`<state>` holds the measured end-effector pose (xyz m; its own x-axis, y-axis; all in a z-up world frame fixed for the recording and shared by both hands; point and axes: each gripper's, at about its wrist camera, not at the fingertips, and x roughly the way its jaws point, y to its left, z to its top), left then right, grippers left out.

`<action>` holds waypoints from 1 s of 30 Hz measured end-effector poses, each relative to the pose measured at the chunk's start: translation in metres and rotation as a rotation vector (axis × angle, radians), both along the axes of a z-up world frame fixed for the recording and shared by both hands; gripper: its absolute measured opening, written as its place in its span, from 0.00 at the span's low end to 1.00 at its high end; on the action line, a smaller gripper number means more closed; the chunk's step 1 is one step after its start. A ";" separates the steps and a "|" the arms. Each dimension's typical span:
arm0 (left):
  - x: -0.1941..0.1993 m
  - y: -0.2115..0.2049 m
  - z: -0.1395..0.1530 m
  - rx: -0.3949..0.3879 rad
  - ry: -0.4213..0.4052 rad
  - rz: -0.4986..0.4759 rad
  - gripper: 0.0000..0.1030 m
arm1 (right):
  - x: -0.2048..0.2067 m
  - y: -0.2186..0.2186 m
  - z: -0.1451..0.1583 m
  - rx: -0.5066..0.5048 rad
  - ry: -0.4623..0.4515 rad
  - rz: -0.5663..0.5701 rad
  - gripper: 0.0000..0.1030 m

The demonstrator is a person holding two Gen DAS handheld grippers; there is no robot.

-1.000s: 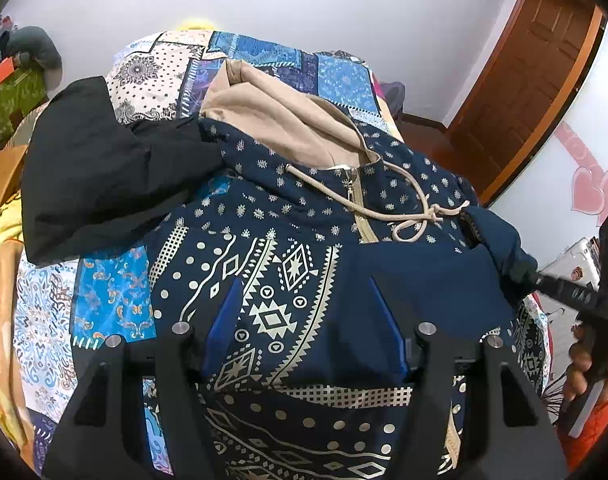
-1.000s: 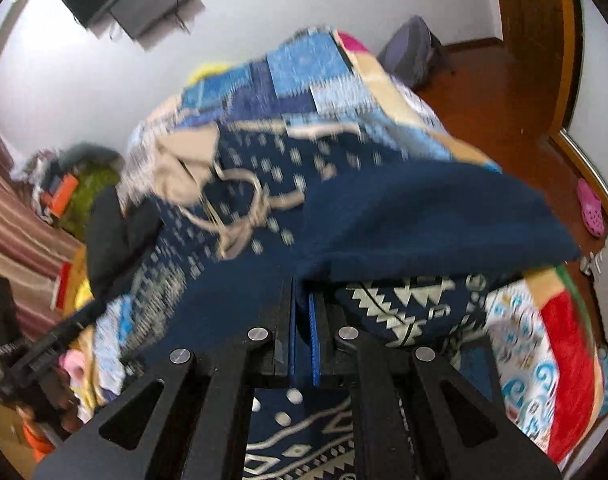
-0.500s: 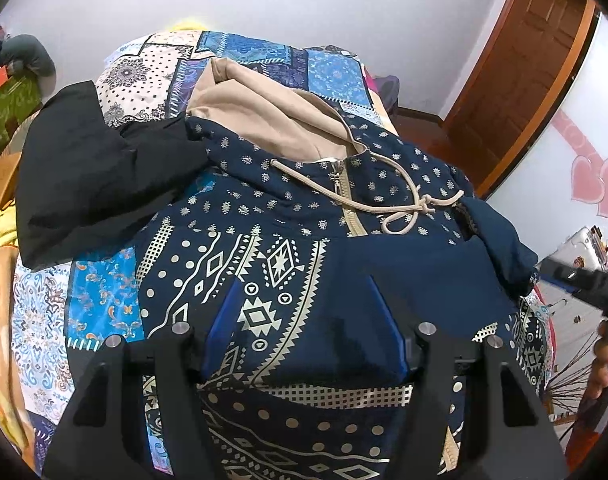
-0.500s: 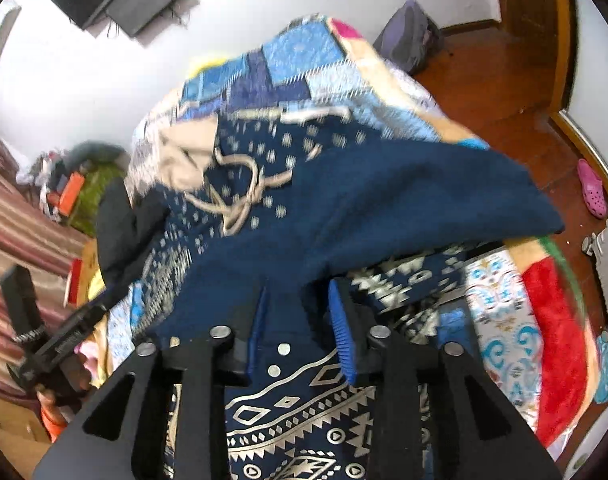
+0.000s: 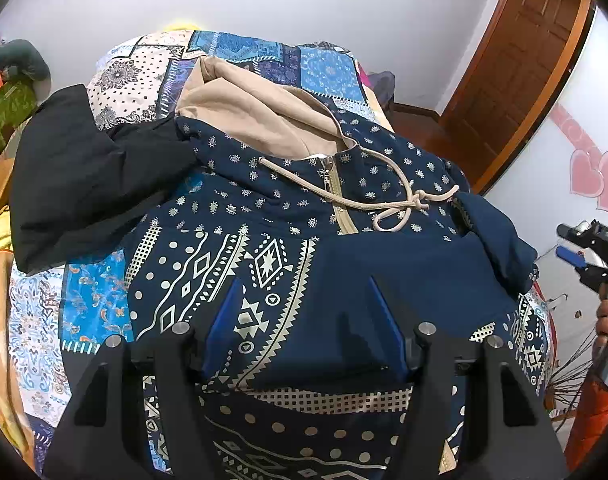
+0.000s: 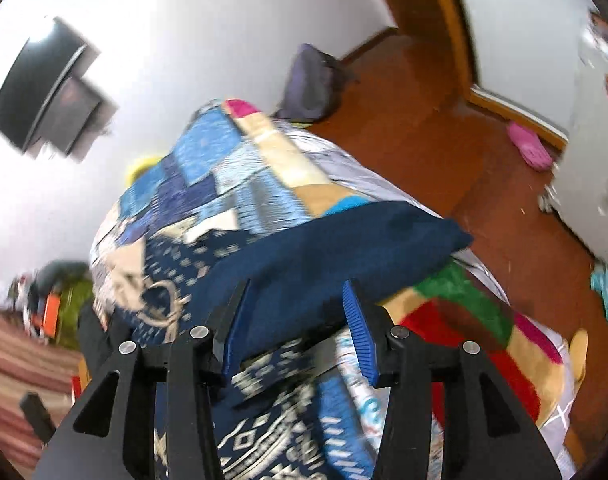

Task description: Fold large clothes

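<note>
- Navy patterned hoodie point(image 5: 287, 248) spread front-up on the patchwork quilt point(image 5: 91, 292), filling the middle of the left wrist view.
- Beige hood point(image 5: 255, 116) toward the upper centre, lying flat above the zip point(image 5: 336, 196), which runs down the middle.
- Beige drawstring point(image 5: 400, 208) knotted right of the zip, looped on the chest.
- Plain navy sleeve point(image 5: 416, 276) folded across the lower right of the front; its cuff end point(image 5: 500, 236) bunched at the right edge of the bed.
- Black garment point(image 5: 79, 176) lying at upper left, touching the hoodie's shoulder.
- Left gripper point(image 5: 304, 312) at bottom centre, jaws released and well apart above the printed front; no cloth pinched between the blue pads point(image 5: 223, 316).
- Right gripper point(image 6: 295, 312) at bottom centre of its own blurred view, jaws just been opening, now parted with nothing pressed between them; sleeve point(image 6: 328, 248) lies beyond and between the fingers, apart from the pads.
- Same right gripper seen at the far right of the left wrist view, off the bed's edge, held by a hand point(image 5: 606, 316).
- Wooden door point(image 5: 520, 76) at upper right; pink slipper point(image 6: 530, 148) on the floor at right in the right wrist view.
</note>
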<state>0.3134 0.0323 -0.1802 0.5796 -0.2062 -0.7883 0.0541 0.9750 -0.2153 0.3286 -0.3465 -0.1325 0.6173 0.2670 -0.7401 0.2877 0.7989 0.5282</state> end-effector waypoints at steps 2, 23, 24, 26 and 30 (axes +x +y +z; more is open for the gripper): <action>0.001 0.000 -0.002 0.000 0.005 0.000 0.61 | 0.006 -0.007 -0.016 0.044 0.037 -0.024 0.41; 0.007 0.001 -0.010 0.013 0.028 0.009 0.61 | 0.034 -0.022 -0.054 0.067 0.086 -0.131 0.07; 0.006 0.002 -0.010 0.014 0.026 0.010 0.61 | 0.034 -0.020 -0.048 0.051 0.070 -0.127 0.07; 0.005 0.004 -0.009 0.009 0.024 0.013 0.61 | 0.032 -0.015 -0.030 0.027 0.026 -0.099 0.06; 0.002 0.007 -0.006 -0.002 0.012 0.019 0.61 | 0.028 0.004 0.011 -0.022 -0.075 -0.034 0.05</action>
<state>0.3158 0.0393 -0.1859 0.5737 -0.1969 -0.7950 0.0333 0.9755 -0.2175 0.3561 -0.3429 -0.1216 0.6795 0.2291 -0.6970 0.2753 0.8010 0.5316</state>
